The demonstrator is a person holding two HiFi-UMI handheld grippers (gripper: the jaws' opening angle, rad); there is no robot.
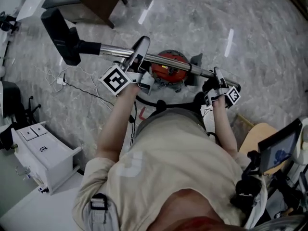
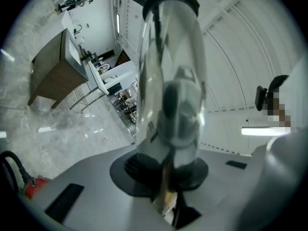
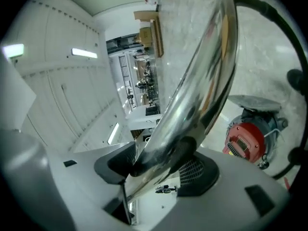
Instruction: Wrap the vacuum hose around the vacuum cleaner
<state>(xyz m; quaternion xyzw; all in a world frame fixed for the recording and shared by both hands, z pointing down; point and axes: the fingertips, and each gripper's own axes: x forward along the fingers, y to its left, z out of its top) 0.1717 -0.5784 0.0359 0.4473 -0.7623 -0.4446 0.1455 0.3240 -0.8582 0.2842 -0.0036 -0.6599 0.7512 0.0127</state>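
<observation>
You're carrying the long chrome wand tube [image 1: 113, 50] level above the round red vacuum cleaner [image 1: 168, 67], which stands on the grey marbled floor [image 1: 250, 28] just ahead of your feet. The black vacuum hose [image 3: 279, 20] arcs away from the tube's curved end towards the canister. The step in hand looks like bringing wand and hose round the body. Lead with the hose end, hold the tube low and close to the canister, and lay each turn snug without kinks. The left gripper [image 1: 142, 78] is clamped on the tube near its middle. The right gripper [image 1: 217, 85] has its pads closed against the bent end. Both forearms reach forward, elbows tucked and grippers roughly level, so a rolling wrist could twist the tube.
</observation>
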